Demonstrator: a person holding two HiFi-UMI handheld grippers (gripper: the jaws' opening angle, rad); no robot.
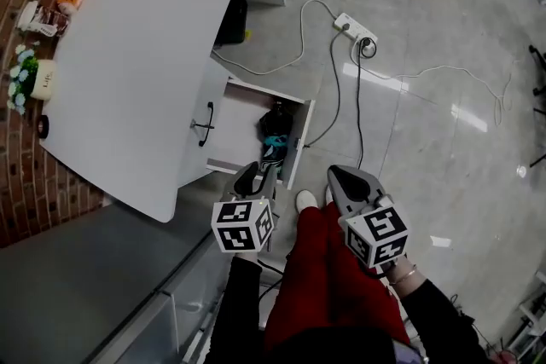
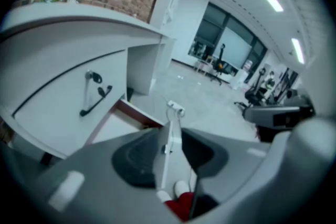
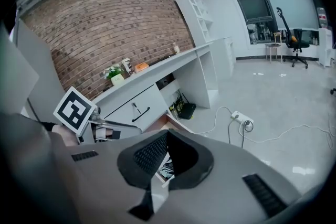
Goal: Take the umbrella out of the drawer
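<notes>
— What are they doing at the moment?

— Reaching in for it, I'd say. The drawer (image 1: 300, 141) is standing open, and the umbrella (image 1: 275, 135) is lying inside, just ahead of the left gripper (image 1: 256, 176) and below its tips.

— Is either one holding anything?

— No. The left jaws are opening with nothing between them. The right gripper (image 1: 341, 177), hovering beside it, is showing its tips together, empty.

— And next?

— I reckon the left one needs to be dipping into the drawer and closing across the umbrella before lifting.

The white open drawer (image 1: 241, 130) holds a black folded umbrella (image 1: 275, 132), seemingly teal-patterned; beside the drawer spreads a glossy grey floor (image 1: 426, 30).
</notes>
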